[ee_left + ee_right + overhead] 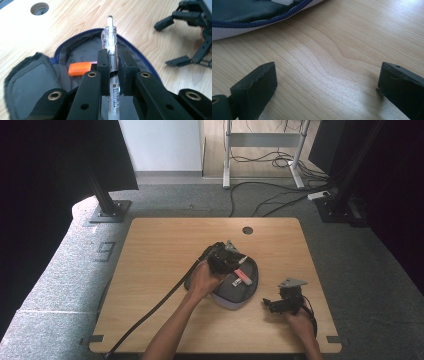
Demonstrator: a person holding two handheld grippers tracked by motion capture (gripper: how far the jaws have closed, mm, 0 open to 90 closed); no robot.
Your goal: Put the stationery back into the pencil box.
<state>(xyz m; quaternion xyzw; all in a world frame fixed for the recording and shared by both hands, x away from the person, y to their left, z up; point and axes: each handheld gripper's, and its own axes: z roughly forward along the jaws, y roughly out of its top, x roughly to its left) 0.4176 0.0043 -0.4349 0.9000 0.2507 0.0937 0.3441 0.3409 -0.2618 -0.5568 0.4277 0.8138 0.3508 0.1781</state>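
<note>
We see a clear-barrelled pen with a printed label clamped upright in our left tool above the open grey pouch, where an orange eraser lies, while our right tool rests wide apart on the bare wooden counter just beside the pouch's blue zip.
</note>
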